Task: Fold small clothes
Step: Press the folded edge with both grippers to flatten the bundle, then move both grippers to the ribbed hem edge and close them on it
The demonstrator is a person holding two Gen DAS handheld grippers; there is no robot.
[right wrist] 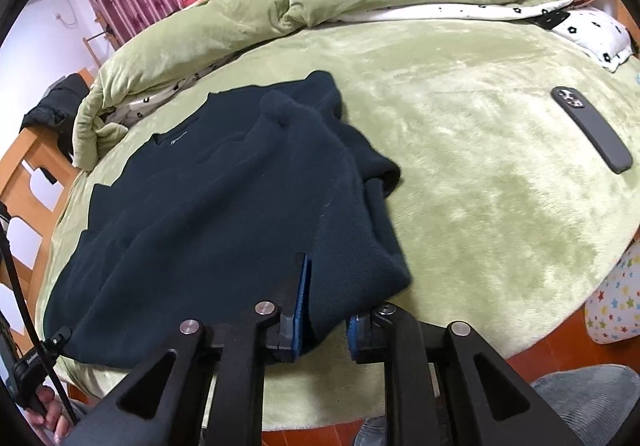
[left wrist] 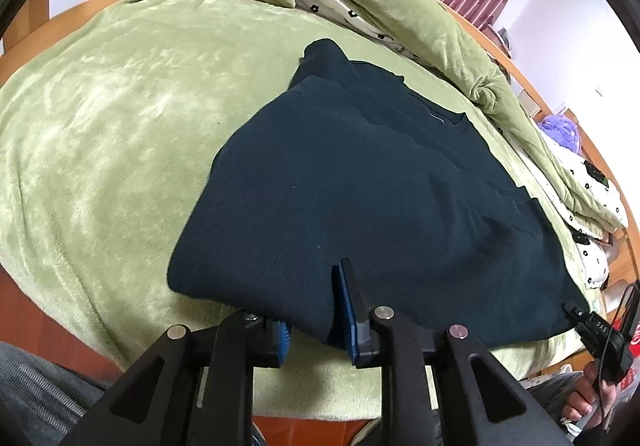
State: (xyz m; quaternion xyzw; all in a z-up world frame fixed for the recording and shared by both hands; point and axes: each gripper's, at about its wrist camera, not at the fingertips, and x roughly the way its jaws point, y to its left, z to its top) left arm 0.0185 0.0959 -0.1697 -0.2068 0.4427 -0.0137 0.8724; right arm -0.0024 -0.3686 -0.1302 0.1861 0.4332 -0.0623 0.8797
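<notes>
Dark navy sweater (left wrist: 360, 181) lying partly folded on the green bed (left wrist: 104, 149), its near hem pinched by both the left gripper (left wrist: 316, 322) and right gripper (right wrist: 326, 322); for a clean fold, both should probably lift evenly and carry the hem toward the collar.

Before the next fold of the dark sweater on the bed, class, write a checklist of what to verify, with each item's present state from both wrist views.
1. Left tool has the sweater hem between its fingers: ok.
2. Right tool has the hem between its fingers: ok.
3. Both sleeves folded onto the body: ok on the right, bunched; left cannot tell.
4. Sweater lies flat: not ok, a lump rises near the collar.
5. Phone lies apart from the sweater: ok.
6. Rolled quilt stays off the sweater: ok.
</notes>
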